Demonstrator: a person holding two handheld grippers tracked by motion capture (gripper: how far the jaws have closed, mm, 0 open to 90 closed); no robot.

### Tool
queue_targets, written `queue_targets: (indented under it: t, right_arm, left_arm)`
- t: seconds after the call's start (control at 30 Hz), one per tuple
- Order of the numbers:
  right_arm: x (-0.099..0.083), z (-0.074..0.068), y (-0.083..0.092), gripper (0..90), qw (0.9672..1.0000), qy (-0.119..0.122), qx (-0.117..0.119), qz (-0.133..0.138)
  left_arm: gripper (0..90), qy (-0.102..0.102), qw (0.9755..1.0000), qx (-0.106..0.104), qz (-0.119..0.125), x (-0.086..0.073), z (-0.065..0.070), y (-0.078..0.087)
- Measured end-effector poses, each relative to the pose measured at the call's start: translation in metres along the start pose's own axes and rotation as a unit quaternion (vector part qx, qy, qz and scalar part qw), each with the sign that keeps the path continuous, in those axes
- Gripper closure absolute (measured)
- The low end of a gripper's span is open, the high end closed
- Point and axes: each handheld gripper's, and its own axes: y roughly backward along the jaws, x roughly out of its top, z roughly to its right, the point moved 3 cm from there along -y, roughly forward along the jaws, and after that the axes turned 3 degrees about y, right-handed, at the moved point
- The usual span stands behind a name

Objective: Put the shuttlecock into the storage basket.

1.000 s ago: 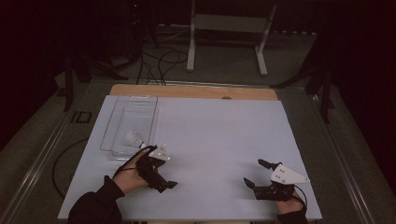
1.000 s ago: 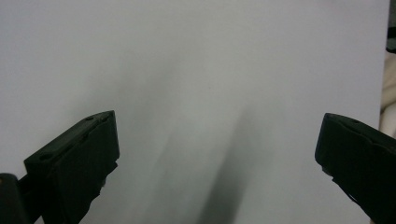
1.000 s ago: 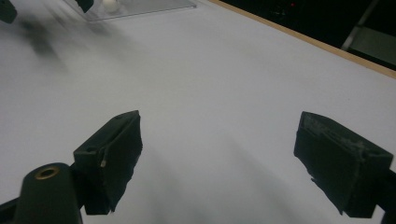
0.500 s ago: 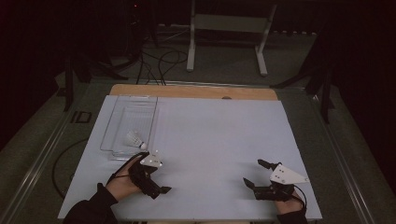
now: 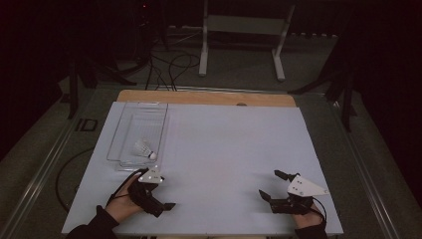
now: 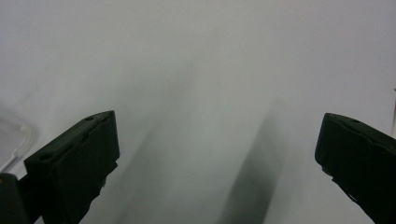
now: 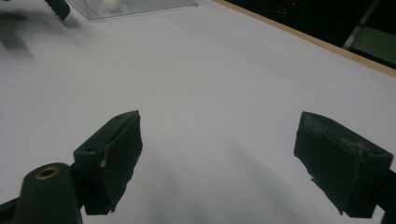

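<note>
**Both tongs empty, shuttlecock in the tray**

While the shuttlecock (image 5: pixel 144 148) lies on its side in the clear tray (image 5: pixel 130 112) at the bench's (image 5: pixel 224 149) left, your left tongs (image 5: pixel 158 200) sit just below that tray, jaws spread wide over bare white surface. Your right tongs (image 5: pixel 272 185) rest near the bench's lower right corner, well apart from the tray, jaws also gaping with nothing between them.

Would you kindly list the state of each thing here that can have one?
Left hand-held gripper: open, holding nothing, low over the table.
Right hand-held gripper: open, holding nothing.
Shuttlecock: lying on its side inside the tray.
Clear tray: uncovered, resting on the white table.
</note>
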Motion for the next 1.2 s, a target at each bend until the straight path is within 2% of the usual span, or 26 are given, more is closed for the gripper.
queue_targets:
  t: [0.2,0.4,0.47,0.77,1.13,1.2]
  right_arm:
    - [0.0,0.0,0.0,14.9,1.0,0.001,0.001,0.001]
    - [0.0,0.0,0.0,14.9,1.0,-0.001,0.001,-0.001]
    - [0.0,-0.001,0.0,14.9,1.0,-0.001,0.002,-0.003]
    - [0.0,-0.001,0.0,14.9,1.0,-0.002,0.004,-0.003]
    - [-0.001,0.0,-0.001,14.9,1.0,-0.001,0.007,-0.005]
    - [-0.001,-0.001,-0.001,14.9,1.0,0.0,0.007,-0.005]
  left_arm:
    - [0.3,0.015,0.9998,0.007,0.01,-0.006,-0.002,0.005]
    - [0.4,0.02,0.9996,0.016,0.012,-0.012,-0.001,0.007]
    - [0.3,0.03,0.9991,0.022,0.018,-0.015,-0.001,0.008]
    - [0.3,0.046,0.9974,0.032,0.044,-0.021,-0.003,0.012]
    - [0.3,0.045,0.9968,0.033,0.058,-0.025,-0.008,0.01]
    - [0.3,0.045,0.9965,0.039,0.059,-0.025,-0.009,0.01]
